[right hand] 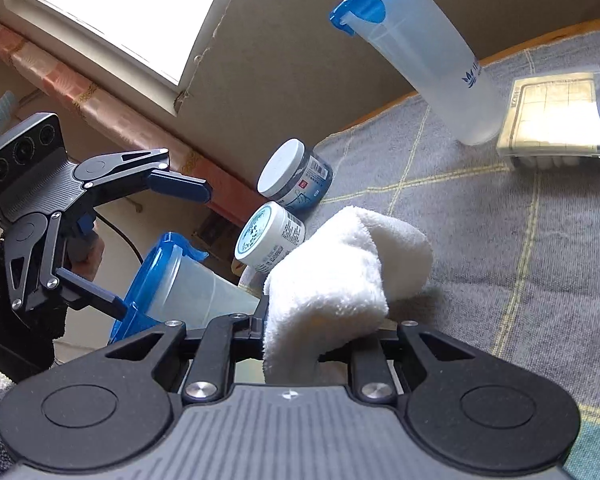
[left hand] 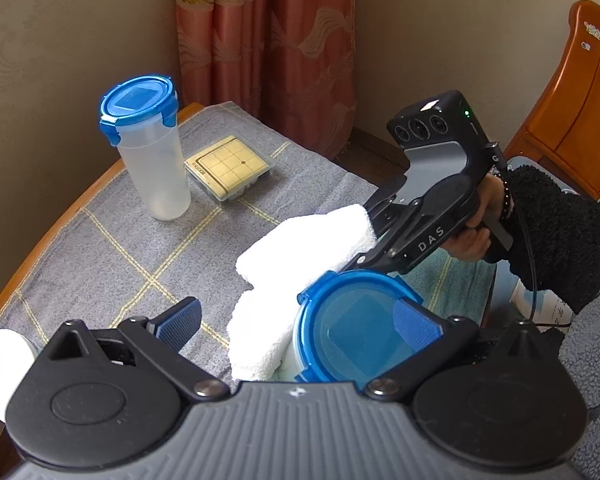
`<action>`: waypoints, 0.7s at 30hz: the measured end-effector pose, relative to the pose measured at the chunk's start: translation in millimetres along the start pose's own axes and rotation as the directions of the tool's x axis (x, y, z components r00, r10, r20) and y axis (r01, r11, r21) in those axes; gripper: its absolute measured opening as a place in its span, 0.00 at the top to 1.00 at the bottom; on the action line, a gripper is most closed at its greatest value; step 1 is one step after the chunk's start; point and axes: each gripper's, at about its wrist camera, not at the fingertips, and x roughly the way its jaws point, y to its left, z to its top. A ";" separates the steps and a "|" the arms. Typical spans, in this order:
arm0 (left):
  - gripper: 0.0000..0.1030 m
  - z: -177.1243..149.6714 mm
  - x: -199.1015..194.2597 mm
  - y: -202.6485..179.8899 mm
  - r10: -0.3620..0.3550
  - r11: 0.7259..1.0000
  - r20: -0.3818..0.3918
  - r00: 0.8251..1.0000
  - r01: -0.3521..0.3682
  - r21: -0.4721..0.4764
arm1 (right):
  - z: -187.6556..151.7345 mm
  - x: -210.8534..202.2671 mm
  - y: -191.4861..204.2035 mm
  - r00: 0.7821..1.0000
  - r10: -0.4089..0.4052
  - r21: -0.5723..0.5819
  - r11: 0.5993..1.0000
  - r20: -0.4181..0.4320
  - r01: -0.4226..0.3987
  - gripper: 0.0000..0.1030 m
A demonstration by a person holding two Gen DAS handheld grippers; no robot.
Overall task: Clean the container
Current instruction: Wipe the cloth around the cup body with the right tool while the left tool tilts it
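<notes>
Left wrist view first: my left claw (left hand: 296,326) stands wide apart around the blue lid (left hand: 356,332) of the frosted plastic container (right hand: 204,300). One ridged pad lies against the lid's far edge while the other hangs clear on the opposite side, so I judge it released, bracing rather than gripping. The container itself lies tipped on its side at the near edge of the table (left hand: 112,248), its lidded mouth toward my left claw, its long axis running away toward the table's middle.

Just past the lid, my right claw (right hand: 320,344) is clenched on a folded white towel (right hand: 340,264), which bulges out ahead of the fingers and drapes against the container's wall. The right hand is therefore the nearer one to the bare wall, and I think the coming wipe must run along that long axis, from lid end toward base.

Farther on, two small white-lidded jars (right hand: 288,208) lie beside the container. Well beyond stand a second, upright blue-lidded container (left hand: 148,152) and a clear box with a gridded card (left hand: 230,166), near the curtain.
</notes>
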 end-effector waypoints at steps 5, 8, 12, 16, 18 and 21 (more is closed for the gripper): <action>0.00 -0.5 0.4 1.1 0.009 1.000 0.002 1.000 -0.008 -0.007 | 2.0 -18.4 10.9 0.996 0.049 -0.008 0.999 0.069 -0.048 0.80; 0.00 -1.2 -0.2 0.1 0.009 1.000 0.005 1.000 -0.009 -0.005 | 9.1 -31.5 22.4 0.992 0.057 -0.044 0.998 0.111 -0.053 0.82; 0.00 -1.8 -1.3 -0.3 0.010 1.000 0.008 1.000 -0.010 -0.007 | 13.1 -40.3 29.6 0.991 0.060 -0.087 0.995 0.119 -0.050 0.82; 0.00 -2.7 -1.0 -0.2 0.003 1.000 0.009 1.000 -0.003 -0.008 | 5.3 -35.3 21.1 0.995 0.057 -0.060 0.997 0.088 -0.052 0.82; 0.00 -2.7 -0.5 0.2 0.000 1.000 0.009 1.000 0.000 -0.010 | 0.1 -31.5 15.2 0.996 0.054 -0.038 0.998 0.069 -0.051 0.82; 0.00 -2.4 0.7 0.4 -0.001 1.000 0.009 1.000 0.001 -0.010 | -9.5 -24.8 4.0 0.998 0.040 0.001 0.999 0.038 -0.040 0.81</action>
